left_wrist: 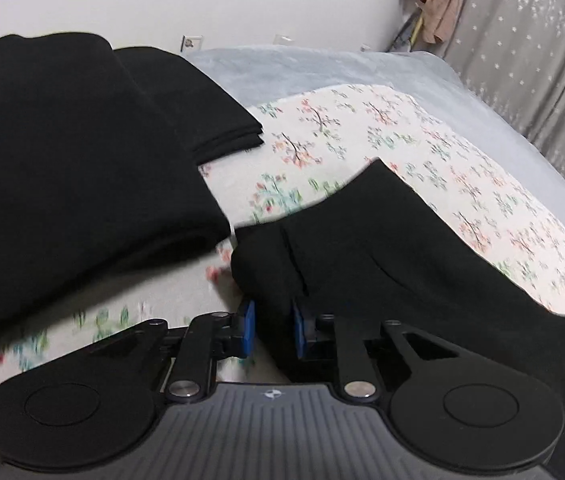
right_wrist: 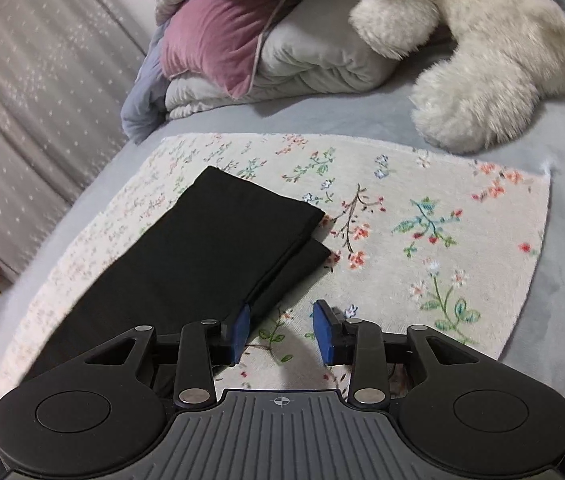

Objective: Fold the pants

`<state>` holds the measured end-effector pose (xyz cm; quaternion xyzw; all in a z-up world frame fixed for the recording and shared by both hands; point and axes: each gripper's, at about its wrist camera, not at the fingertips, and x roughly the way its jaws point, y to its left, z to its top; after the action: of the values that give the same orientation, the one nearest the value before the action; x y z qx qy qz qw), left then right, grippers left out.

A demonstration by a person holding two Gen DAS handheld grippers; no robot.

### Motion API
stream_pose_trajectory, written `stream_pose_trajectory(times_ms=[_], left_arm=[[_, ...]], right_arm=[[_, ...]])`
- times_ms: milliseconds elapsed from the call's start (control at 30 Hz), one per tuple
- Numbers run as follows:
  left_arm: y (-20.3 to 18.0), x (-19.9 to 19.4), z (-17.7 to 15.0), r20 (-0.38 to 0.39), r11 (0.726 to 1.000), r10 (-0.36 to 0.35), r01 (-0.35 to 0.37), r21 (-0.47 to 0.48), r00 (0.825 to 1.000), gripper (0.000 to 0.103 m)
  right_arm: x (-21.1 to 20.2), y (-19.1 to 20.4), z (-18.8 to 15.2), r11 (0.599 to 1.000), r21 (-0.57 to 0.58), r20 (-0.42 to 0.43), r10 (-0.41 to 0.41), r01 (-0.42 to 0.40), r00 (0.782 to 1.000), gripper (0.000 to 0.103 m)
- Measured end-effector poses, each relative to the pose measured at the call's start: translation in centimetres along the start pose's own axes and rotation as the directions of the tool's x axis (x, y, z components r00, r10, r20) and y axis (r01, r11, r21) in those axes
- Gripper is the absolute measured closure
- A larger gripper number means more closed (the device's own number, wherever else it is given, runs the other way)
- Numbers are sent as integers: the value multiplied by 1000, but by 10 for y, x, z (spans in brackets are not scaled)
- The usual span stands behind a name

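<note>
Black pants (left_wrist: pixel 402 264) lie on a floral blanket (left_wrist: pixel 362 128) on a bed. In the left wrist view their thick near corner fills the narrow gap between the blue pads of my left gripper (left_wrist: pixel 272 330), which is shut on it. In the right wrist view the pants (right_wrist: pixel 210 248) run away from me with both leg ends stacked, the lower one peeking out. My right gripper (right_wrist: pixel 282 332) stands open just right of that leg edge. Its left pad (right_wrist: pixel 242 330) touches the fabric's edge, and only floral blanket (right_wrist: pixel 442 220) shows between the pads.
Two stacks of folded black clothes (left_wrist: pixel 50 152) (left_wrist: pixel 194 96) lie to the left on the blanket. A white plush toy (right_wrist: pixel 482 60), a pink pillow (right_wrist: pixel 218 36) and a folded grey quilt (right_wrist: pixel 322 64) sit at the head of the bed. A grey curtain (left_wrist: pixel 530 60) hangs beside it.
</note>
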<state>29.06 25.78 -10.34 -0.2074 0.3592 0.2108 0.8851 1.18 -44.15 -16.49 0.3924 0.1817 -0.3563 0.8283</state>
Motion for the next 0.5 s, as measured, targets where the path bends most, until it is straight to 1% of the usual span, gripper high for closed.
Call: stream_pose_trajectory(times_ms=[100,167,233,300,333,367,400,433,467,500], left_arm=[[0,2,11,24,999,11,-12,46,1000,85],[5,1,14,30,999,9,-10,43,1000,85],[8,4,14,28,999,6,-7,49,1000,85],[3,5,11,41,995,8,-13,101,999,85],[-4,5,7,45,988,6,-13,155,999,82],[-11,8,4,49,976,16,-26,217,999,72],[-17,8,0,55,962,36,-49,270,998,66],[-20,7,-3,59,949,50,-66,307,997,56],[-21,7,-4,65,944,52,-70,321,997,52],[-20,7,-4,68,945,50,-69,318,996,52]], right_arm=[[6,-1,0,1000,-27,1,-8,8,1000,76],[8,-4,2,1000,-24,-1,-12,12,1000,82],[9,-8,3,1000,-6,-2,-13,13,1000,85],[8,-9,3,1000,6,-3,-10,10,1000,85],[8,-9,3,1000,6,-2,-12,12,1000,85],[7,-9,3,1000,14,0,-10,10,1000,85],[7,-11,4,999,36,2,-2,2,1000,85],[6,-16,5,997,82,2,13,-13,1000,83],[5,-24,7,986,159,6,41,-42,999,80],[4,-32,9,972,228,12,60,-62,998,79]])
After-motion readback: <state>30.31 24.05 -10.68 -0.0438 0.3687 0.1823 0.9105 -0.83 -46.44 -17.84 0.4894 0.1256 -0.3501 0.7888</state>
